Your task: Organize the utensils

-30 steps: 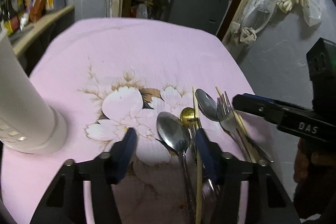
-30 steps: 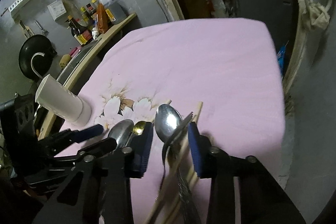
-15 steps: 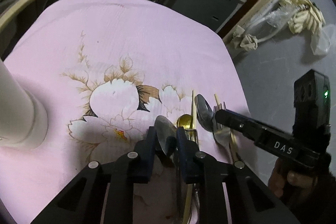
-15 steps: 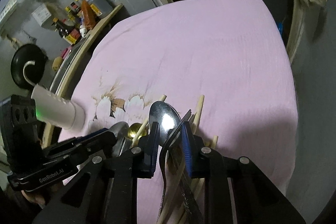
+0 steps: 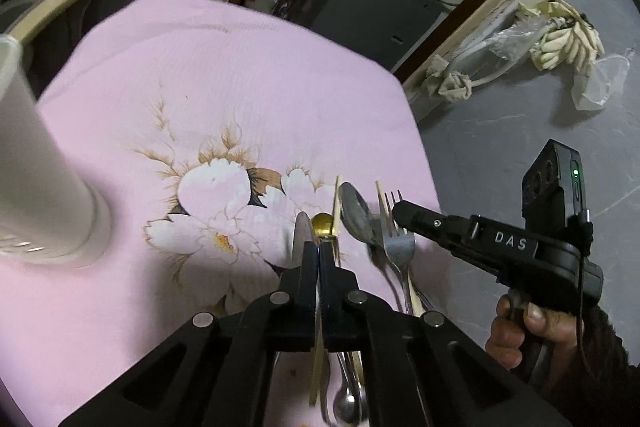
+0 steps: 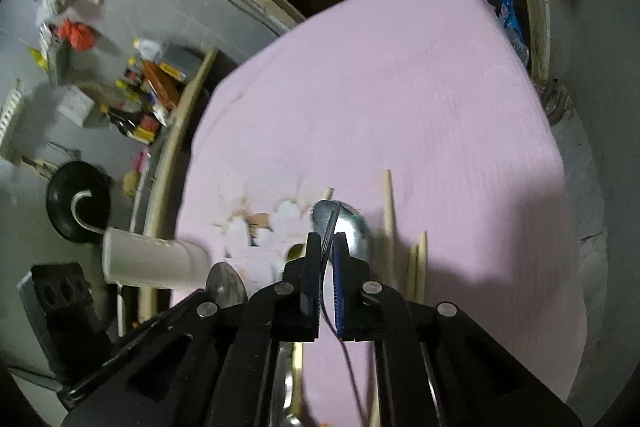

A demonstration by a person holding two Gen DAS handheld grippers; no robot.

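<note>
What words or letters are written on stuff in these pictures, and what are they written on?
"DAS": white letters on the side of the right gripper, seen from the left wrist camera.

Packets and bottles on the shelf carry labels, but they are too small and blurred to read.

White cup: a few pale marks near its base, not readable.

No other writing shows; the pink cloth has only a flower pattern.

On the surface [image 5: 240, 75], the cup [image 5: 36, 187] stands far left of the utensils, where a spoon [image 5: 301, 231] lies left of a chopstick [image 5: 337, 203], then another spoon [image 5: 354, 213], then the fork [image 5: 396, 247] rightmost.
</note>
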